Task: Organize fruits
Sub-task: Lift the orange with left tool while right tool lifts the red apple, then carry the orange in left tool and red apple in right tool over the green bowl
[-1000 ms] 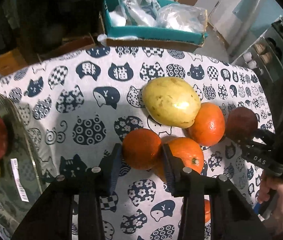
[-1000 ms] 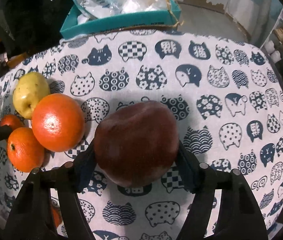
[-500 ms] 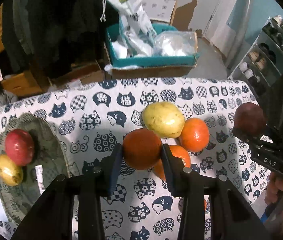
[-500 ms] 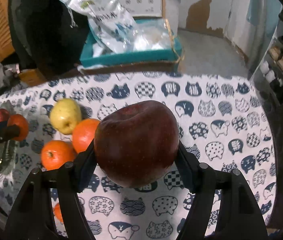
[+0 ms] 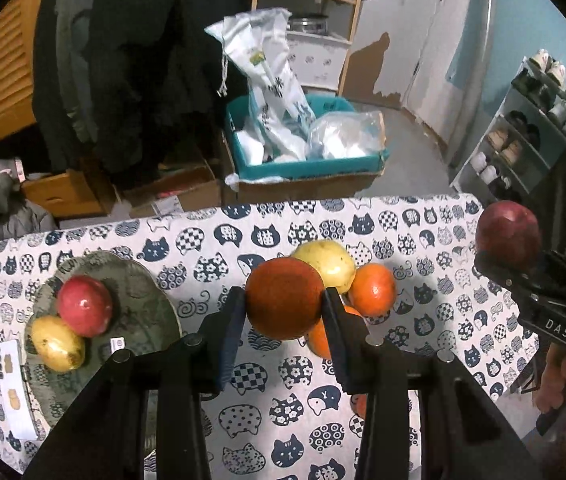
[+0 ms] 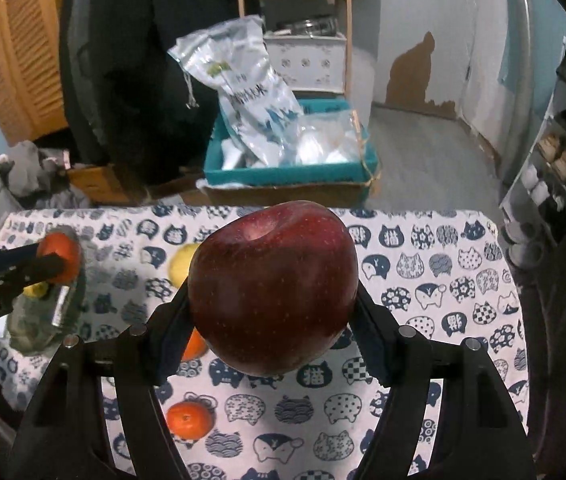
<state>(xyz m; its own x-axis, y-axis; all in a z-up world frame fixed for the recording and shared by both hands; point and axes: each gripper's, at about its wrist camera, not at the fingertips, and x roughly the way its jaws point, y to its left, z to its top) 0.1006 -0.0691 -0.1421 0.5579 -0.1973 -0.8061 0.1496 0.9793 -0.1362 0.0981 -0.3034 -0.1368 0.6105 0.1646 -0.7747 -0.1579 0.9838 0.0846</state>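
Observation:
My left gripper (image 5: 285, 300) is shut on an orange (image 5: 285, 298) and holds it high above the cat-print tablecloth (image 5: 219, 240). My right gripper (image 6: 273, 296) is shut on a dark red apple (image 6: 273, 288), also raised; the apple shows at the right in the left wrist view (image 5: 508, 236). A yellow fruit (image 5: 329, 266) and two oranges (image 5: 373, 290) lie together mid-table. A green plate (image 5: 139, 308) at the left holds a red apple (image 5: 85, 306) and a yellow fruit (image 5: 57, 344). A small orange (image 6: 189, 420) lies near the front edge.
A teal box (image 5: 303, 166) with plastic bags stands on a cardboard carton beyond the table's far edge. A shoe rack (image 5: 523, 136) is at the right. Dark coats hang at the back left. A white card (image 5: 15, 392) lies beside the plate.
Both grippers have risen well above the table with their fruit. The left gripper lifted its orange out of the pile, and the plate at the left has come into view.

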